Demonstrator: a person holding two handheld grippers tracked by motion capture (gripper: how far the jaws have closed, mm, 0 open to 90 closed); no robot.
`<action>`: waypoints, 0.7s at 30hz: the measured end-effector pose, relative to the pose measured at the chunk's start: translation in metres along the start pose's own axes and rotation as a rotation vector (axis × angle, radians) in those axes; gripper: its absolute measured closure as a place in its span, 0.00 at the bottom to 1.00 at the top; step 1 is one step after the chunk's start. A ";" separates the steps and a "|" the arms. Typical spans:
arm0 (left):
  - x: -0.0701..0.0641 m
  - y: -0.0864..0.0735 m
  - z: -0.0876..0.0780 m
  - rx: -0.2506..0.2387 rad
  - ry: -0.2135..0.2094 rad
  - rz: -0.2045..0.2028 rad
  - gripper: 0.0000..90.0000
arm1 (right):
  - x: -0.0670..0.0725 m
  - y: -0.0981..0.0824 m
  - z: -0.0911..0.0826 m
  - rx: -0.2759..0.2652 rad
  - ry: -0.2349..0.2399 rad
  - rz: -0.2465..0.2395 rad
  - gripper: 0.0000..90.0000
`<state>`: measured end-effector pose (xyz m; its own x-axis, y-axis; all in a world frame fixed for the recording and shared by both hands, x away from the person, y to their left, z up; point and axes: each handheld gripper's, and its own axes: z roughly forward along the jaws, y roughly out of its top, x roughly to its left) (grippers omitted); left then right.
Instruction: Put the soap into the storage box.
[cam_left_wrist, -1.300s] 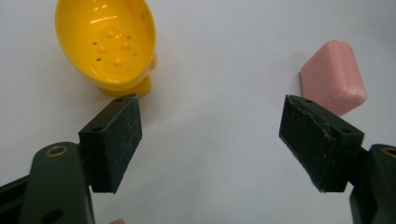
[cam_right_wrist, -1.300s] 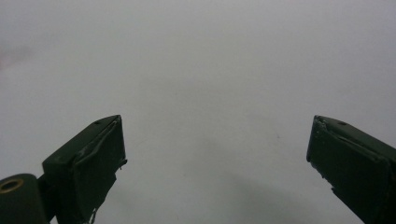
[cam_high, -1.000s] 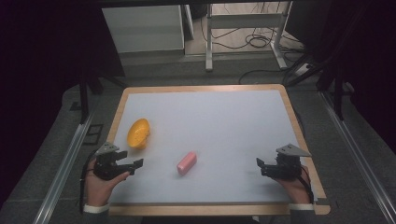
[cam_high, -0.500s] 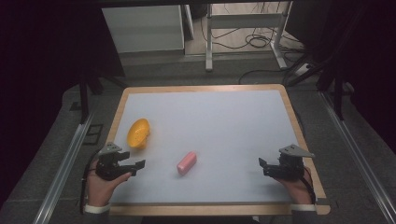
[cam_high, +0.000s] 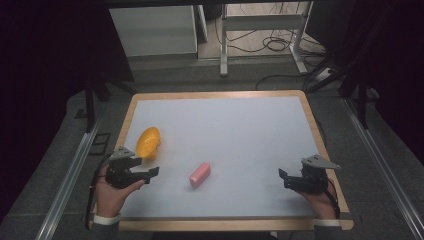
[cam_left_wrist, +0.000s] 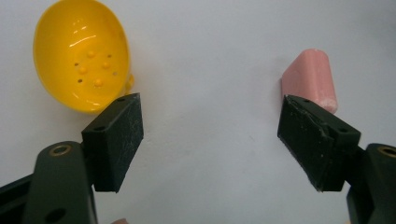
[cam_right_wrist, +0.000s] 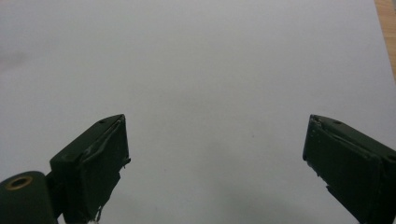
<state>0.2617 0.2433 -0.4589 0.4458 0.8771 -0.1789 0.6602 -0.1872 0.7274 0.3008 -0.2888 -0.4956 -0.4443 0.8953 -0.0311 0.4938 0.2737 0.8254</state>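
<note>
Yellow bowl (cam_left_wrist: 81, 56) — pink block (cam_left_wrist: 312, 77) beside

Beyond the left hand-held gripper (cam_high: 150, 175) the white worktop (cam_high: 235, 130) with its pale wooden rim stretches away. Past its far edge lies grey floor (cam_high: 165, 70), a white cabinet (cam_high: 152, 30), a metal frame's legs (cam_high: 260, 30) and loose black cables (cam_high: 272, 45). Dark carpet flanks both sides; the surroundings are dim.

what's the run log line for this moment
left gripper: open, empty, near table edge | right gripper: open, empty | yellow bowl: beside left gripper | pink block: lying mid-table, untouched
</note>
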 end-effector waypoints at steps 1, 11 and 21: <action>-0.001 0.001 0.000 0.001 -0.003 0.006 0.25 | 0.000 0.000 0.000 0.000 0.000 0.000 0.07; -0.006 0.008 0.000 0.003 -0.018 0.020 0.25 | 0.001 0.000 0.000 0.003 -0.011 -0.011 0.07; -0.020 0.017 0.009 0.023 -0.035 0.061 0.24 | 0.001 -0.001 0.002 0.008 -0.013 -0.018 0.07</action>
<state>0.2692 0.2183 -0.4485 0.5063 0.8478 -0.1576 0.6447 -0.2508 0.7221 0.3011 -0.2877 -0.4974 -0.4436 0.8946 -0.0535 0.4917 0.2928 0.8201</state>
